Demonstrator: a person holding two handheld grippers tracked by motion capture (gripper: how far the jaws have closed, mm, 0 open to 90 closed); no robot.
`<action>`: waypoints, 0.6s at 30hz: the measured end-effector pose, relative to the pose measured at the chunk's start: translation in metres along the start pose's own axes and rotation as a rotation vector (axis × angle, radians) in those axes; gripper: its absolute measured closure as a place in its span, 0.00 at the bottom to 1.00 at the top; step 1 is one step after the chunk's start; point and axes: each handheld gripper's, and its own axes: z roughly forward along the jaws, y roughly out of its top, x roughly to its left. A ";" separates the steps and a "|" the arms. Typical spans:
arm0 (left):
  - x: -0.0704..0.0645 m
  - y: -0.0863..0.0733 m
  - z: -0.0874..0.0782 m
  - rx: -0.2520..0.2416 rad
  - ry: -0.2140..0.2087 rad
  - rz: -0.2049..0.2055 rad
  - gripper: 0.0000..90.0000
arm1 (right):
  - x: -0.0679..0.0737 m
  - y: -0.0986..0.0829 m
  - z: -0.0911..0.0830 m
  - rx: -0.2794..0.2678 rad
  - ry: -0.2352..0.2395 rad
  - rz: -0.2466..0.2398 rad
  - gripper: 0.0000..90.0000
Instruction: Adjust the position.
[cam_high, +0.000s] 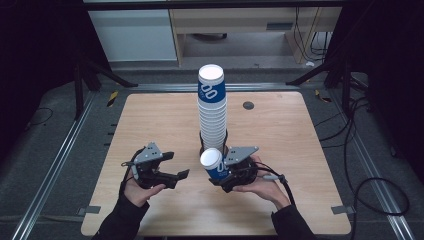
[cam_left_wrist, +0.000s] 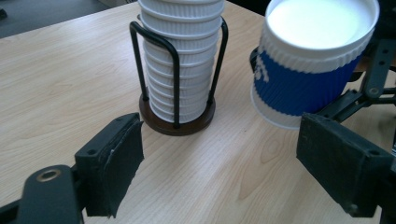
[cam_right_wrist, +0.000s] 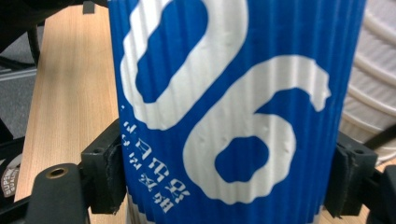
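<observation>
A tall stack of blue-and-white paper cups (cam_high: 212, 107) stands in a black wire holder (cam_left_wrist: 176, 70) with a round brown base at the middle of the wooden table (cam_high: 280, 145). My right gripper (cam_high: 220, 175) is just in front of the holder, shut on a single blue ribbed cup (cam_high: 212, 162) whose white end faces up. In the right gripper view this cup (cam_right_wrist: 233, 107) sits between both pads, with my right gripper (cam_right_wrist: 224, 179) closed against its sides. My left gripper (cam_high: 175, 165) stands open to the left of the cup, holding nothing. From my left gripper (cam_left_wrist: 219, 158) the held cup (cam_left_wrist: 308, 79) is ahead on the right.
A small dark round grommet (cam_high: 248, 105) sits in the table's far right part. Black stand legs (cam_high: 320, 72) and cables (cam_high: 365, 185) lie on the floor around the table. Bare wood lies left and right of the stack.
</observation>
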 end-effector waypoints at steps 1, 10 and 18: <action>-0.001 0.000 0.000 0.000 -0.004 0.001 0.16 | 0.001 0.000 0.002 0.002 0.001 -0.002 0.21; -0.013 0.003 0.007 0.004 -0.044 0.026 0.15 | 0.004 -0.002 0.015 0.006 0.010 -0.007 0.22; -0.023 0.003 0.016 0.023 -0.079 0.035 0.14 | 0.010 -0.001 0.024 0.012 0.012 -0.042 0.22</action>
